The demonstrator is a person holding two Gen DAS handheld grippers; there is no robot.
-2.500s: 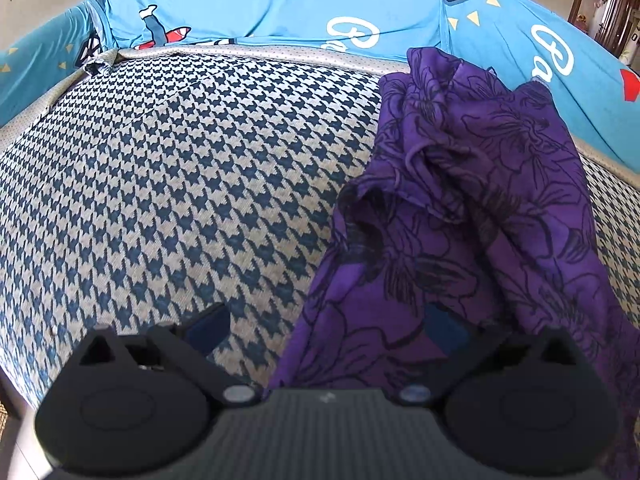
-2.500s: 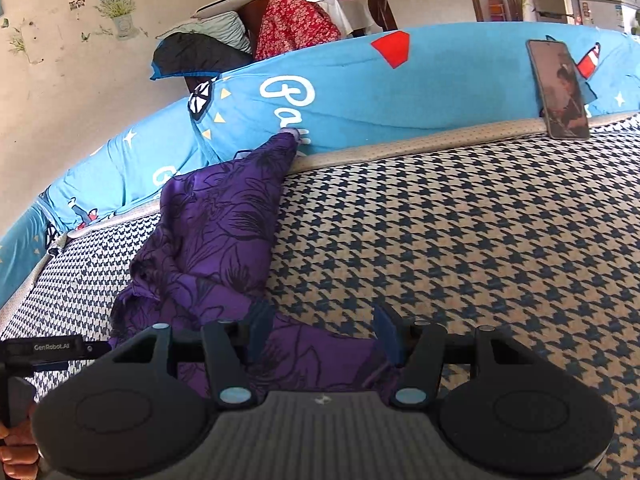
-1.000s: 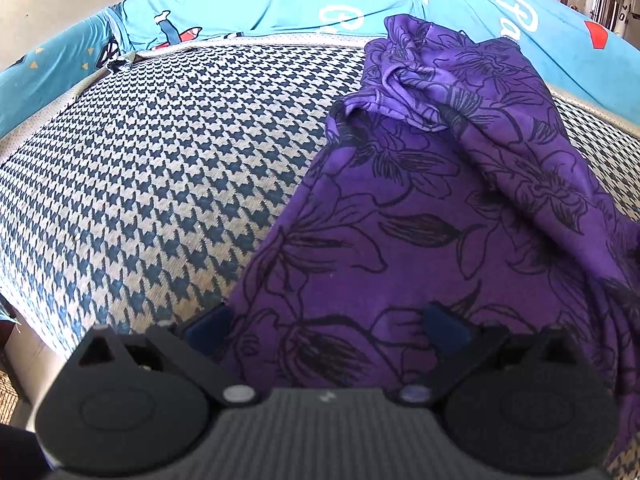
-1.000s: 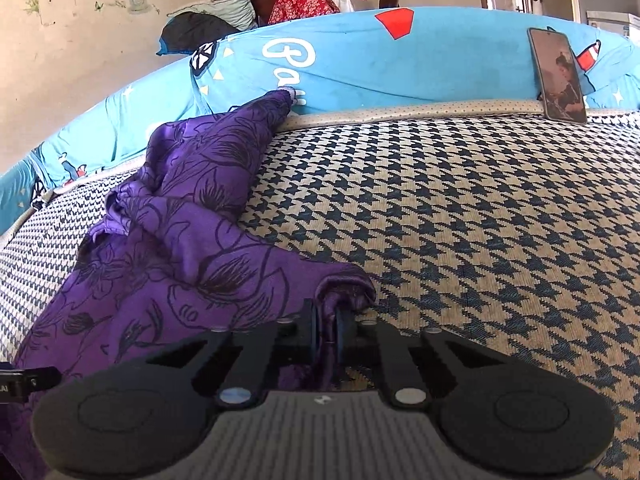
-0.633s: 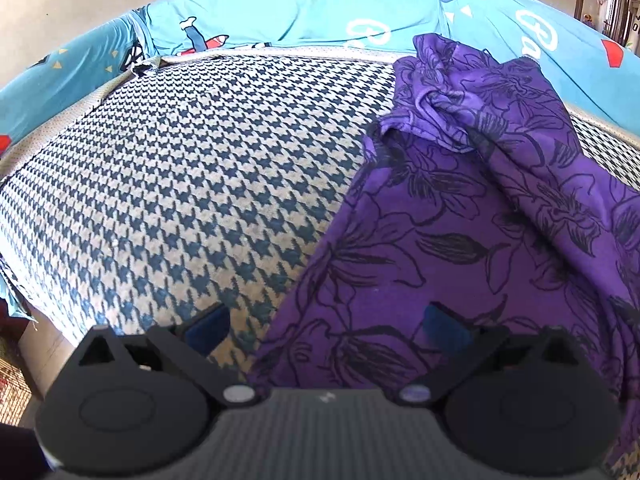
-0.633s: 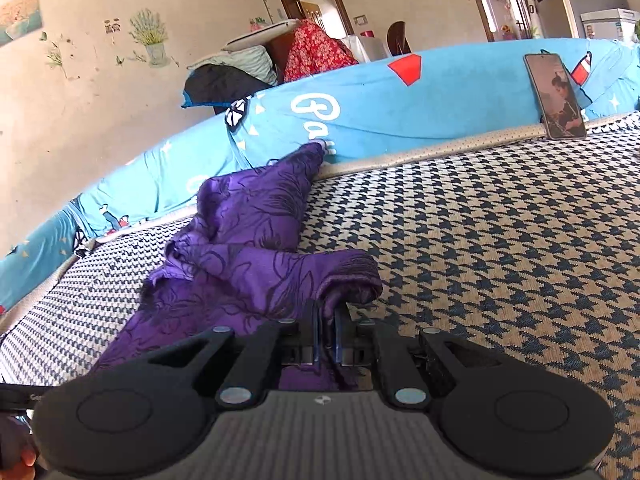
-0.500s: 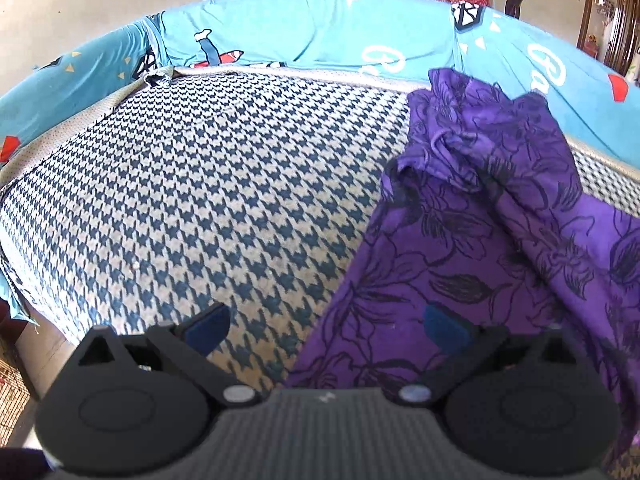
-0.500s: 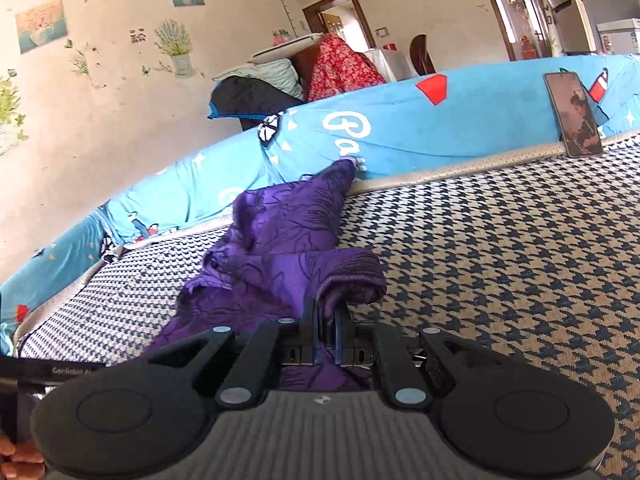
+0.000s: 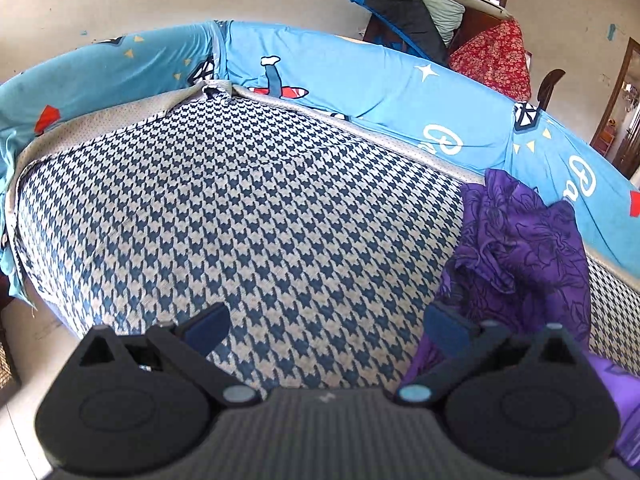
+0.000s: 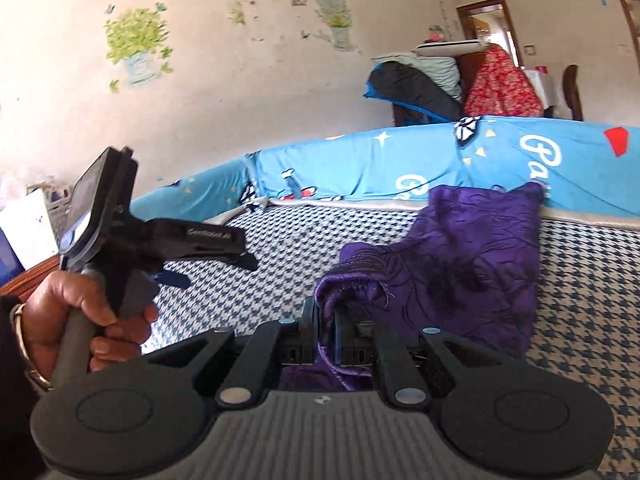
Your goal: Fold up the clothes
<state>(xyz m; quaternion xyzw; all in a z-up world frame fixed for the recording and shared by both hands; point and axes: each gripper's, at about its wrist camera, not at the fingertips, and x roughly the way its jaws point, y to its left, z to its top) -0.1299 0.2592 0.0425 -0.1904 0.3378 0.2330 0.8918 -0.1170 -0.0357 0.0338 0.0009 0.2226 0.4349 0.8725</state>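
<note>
A soft purple cloth with dark flower lines drawn on it (image 10: 472, 264) lies bunched up in the middle right of the right wrist view. Its far end reaches the pale edge at the back and rests against it. Its near end is rolled into a thick fold and lifted up at the bottom middle of the frame. In the left wrist view the same cloth (image 9: 520, 256) sits at the right side, crumpled in a heap, with folds and wrinkles, and runs down to the lower right corner.
</note>
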